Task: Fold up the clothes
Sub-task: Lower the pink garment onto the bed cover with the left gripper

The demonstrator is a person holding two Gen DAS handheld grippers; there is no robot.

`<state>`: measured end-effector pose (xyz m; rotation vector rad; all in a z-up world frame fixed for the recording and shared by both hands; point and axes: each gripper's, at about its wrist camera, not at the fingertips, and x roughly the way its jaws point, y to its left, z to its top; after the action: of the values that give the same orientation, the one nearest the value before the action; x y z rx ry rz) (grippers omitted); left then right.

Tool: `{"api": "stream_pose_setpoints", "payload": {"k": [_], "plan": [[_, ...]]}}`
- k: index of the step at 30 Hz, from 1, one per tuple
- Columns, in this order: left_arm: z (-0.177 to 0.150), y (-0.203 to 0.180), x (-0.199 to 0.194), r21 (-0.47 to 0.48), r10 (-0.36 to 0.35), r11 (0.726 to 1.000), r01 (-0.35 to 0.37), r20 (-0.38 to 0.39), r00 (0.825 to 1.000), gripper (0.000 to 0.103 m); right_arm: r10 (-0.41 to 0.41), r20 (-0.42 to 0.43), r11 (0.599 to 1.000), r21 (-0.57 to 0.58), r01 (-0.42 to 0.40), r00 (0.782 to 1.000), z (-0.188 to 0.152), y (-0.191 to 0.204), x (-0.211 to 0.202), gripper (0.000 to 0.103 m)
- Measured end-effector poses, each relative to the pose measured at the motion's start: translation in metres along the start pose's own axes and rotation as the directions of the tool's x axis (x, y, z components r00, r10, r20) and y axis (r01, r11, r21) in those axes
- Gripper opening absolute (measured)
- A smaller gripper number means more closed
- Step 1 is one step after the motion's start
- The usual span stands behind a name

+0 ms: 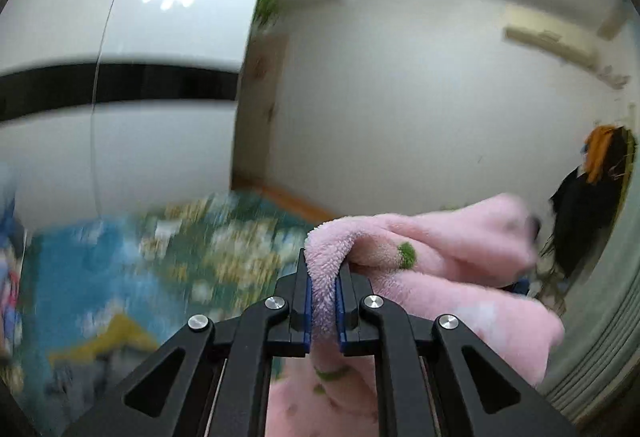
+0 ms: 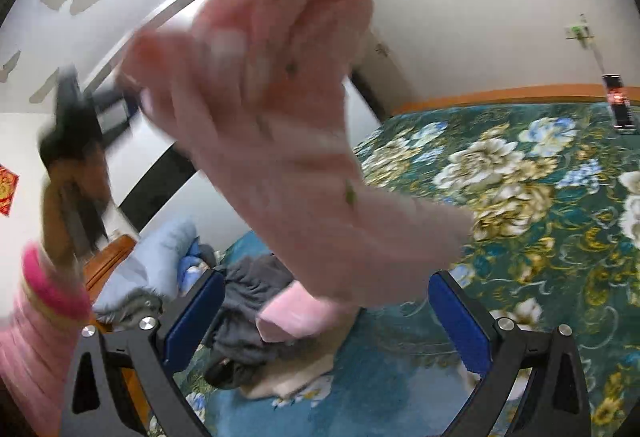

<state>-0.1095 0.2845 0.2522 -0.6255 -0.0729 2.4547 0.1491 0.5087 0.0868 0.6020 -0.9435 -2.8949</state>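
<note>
Blurred pink garment [image 2: 280, 125] hangs midair over the bed [image 2: 520, 197], hiding most of the wall, pinched at a fold in the left gripper [image 1: 323, 277], while the right gripper [image 2: 326, 321] gapes wide, holding nothing.

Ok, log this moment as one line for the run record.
step: lifting pink fleece garment | left gripper: shut on garment edge | right gripper: open, holding nothing | below: floral bedspread

Pink fleece garment [image 2: 280, 125] motion-blurred in right wrist view, its lower end cut off behind the blur; left gripper [image 2: 76, 141] smeared, jaw state unreadable there; bedspread [image 1: 132, 265] blurred in left view; dark hanging clothes [image 1: 588, 205] clipped by lens edge.
</note>
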Motion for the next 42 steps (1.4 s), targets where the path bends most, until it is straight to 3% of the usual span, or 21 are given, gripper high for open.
{"api": "stream_pose_setpoints", "payload": {"k": [2, 3, 4, 7, 8, 9, 13, 17, 20, 22, 24, 27, 30, 32, 36, 40, 42], "plan": [[-0.05, 0.031, 0.034, -0.07, 0.048, 0.996, -0.058, -0.134, 0.99, 0.009, -0.024, -0.037, 1.0, 0.019, 0.025, 0.999, -0.005, -0.007, 0.006, 0.103], [-0.079, 0.049, 0.051, -0.112, 0.067, 0.989, -0.092, -0.208, 0.976, 0.009, -0.036, -0.056, 0.999, 0.028, 0.038, 0.998, -0.007, -0.01, 0.009, 0.103], [-0.111, 0.067, 0.065, -0.154, 0.083, 0.979, -0.131, -0.285, 0.955, 0.009, -0.048, -0.075, 0.998, 0.037, 0.051, 0.996, -0.01, -0.013, 0.012, 0.103], [-0.204, 0.112, 0.088, -0.231, 0.114, 0.94, -0.251, -0.482, 0.869, 0.008, -0.081, -0.132, 0.994, 0.063, 0.09, 0.988, -0.017, -0.023, 0.021, 0.103], [-0.227, 0.118, 0.086, -0.232, 0.132, 0.93, -0.285, -0.514, 0.848, 0.008, -0.092, -0.151, 0.992, 0.071, 0.104, 0.984, -0.019, -0.027, 0.024, 0.103], [-0.241, 0.123, 0.081, -0.233, 0.141, 0.924, -0.302, -0.526, 0.838, 0.008, -0.103, -0.17, 0.99, 0.078, 0.117, 0.98, -0.022, -0.03, 0.026, 0.103], [-0.283, 0.14, 0.049, -0.242, 0.154, 0.912, -0.331, -0.546, 0.824, 0.009, -0.11, -0.227, 0.981, 0.129, 0.142, 0.968, -0.03, -0.05, 0.035, 0.103], [-0.29, 0.146, 0.03, -0.215, 0.15, 0.923, -0.319, -0.562, 0.813, 0.01, -0.119, -0.262, 0.98, 0.123, 0.156, 0.958, -0.033, -0.058, 0.045, 0.103], [-0.285, 0.131, 0.011, -0.109, 0.206, 0.946, -0.305, -0.523, 0.827, 0.015, -0.136, -0.299, 0.981, 0.091, 0.17, 0.945, -0.032, -0.056, 0.059, 0.103], [-0.279, 0.124, -0.001, -0.025, 0.246, 0.955, -0.296, -0.49, 0.836, 0.031, -0.138, -0.329, 0.983, 0.067, 0.169, 0.934, -0.031, -0.053, 0.068, 0.103], [-0.277, 0.113, -0.001, 0.041, 0.27, 0.958, -0.283, -0.458, 0.847, 0.04, -0.153, -0.343, 0.986, 0.017, 0.168, 0.927, -0.029, -0.047, 0.076, 0.103], [-0.288, 0.086, 0.008, 0.091, 0.233, 0.972, -0.215, -0.46, 0.857, 0.048, -0.186, -0.357, 0.982, -0.033, 0.187, 0.915, -0.028, -0.041, 0.085, 0.103], [-0.31, 0.049, 0.02, 0.204, 0.197, 0.973, -0.105, -0.506, 0.84, 0.048, -0.207, -0.374, 0.978, -0.045, 0.205, 0.904, -0.03, -0.043, 0.087, 0.102], [-0.324, 0.027, 0.029, 0.289, 0.201, 0.956, -0.049, -0.526, 0.826, 0.049, -0.211, -0.383, 0.976, -0.036, 0.213, 0.899, -0.032, -0.048, 0.085, 0.103], [-0.349, 0.0, 0.052, 0.462, 0.298, 0.886, -0.036, -0.509, 0.807, 0.05, -0.22, -0.392, 0.97, 0.006, 0.242, 0.893, -0.035, -0.061, 0.079, 0.103], [-0.361, -0.002, 0.084, 0.49, 0.35, 0.87, -0.046, -0.549, 0.759, 0.05, -0.219, -0.39, 0.969, 0.024, 0.248, 0.895, -0.034, -0.063, 0.073, 0.103], [-0.365, -0.002, 0.097, 0.529, 0.4, 0.846, -0.075, -0.535, 0.744, 0.05, -0.221, -0.39, 0.968, 0.021, 0.249, 0.894, -0.034, -0.062, 0.071, 0.103]]}}
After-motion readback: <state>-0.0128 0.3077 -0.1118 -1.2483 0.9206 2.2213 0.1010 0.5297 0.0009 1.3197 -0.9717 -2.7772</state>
